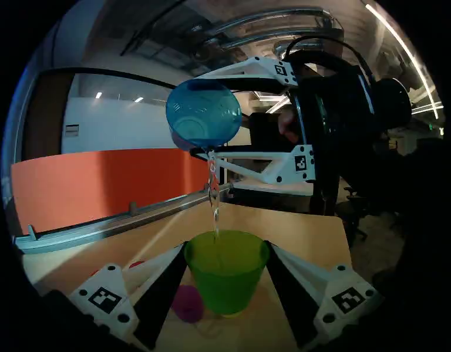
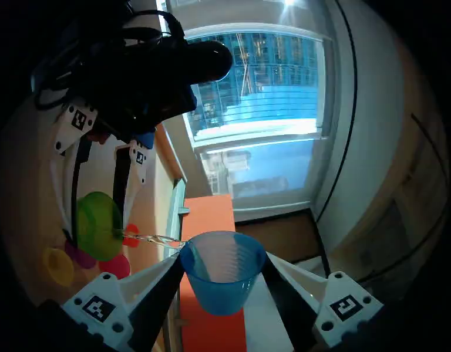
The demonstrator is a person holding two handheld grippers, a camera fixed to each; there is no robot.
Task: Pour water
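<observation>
My left gripper is shut on a green cup that stands upright on the wooden table. Above it, the right gripper holds a blue cup tipped over, and a thin stream of water falls from its rim into the green cup. In the right gripper view, my right gripper is shut on the blue cup, and the water stream runs from its rim to the green cup, held between the left gripper's fingers.
A purple cup lies on the table beside the green one. Yellow, purple and red cups sit around the green cup. An orange partition with a metal rail borders the table's far edge. A large window faces buildings.
</observation>
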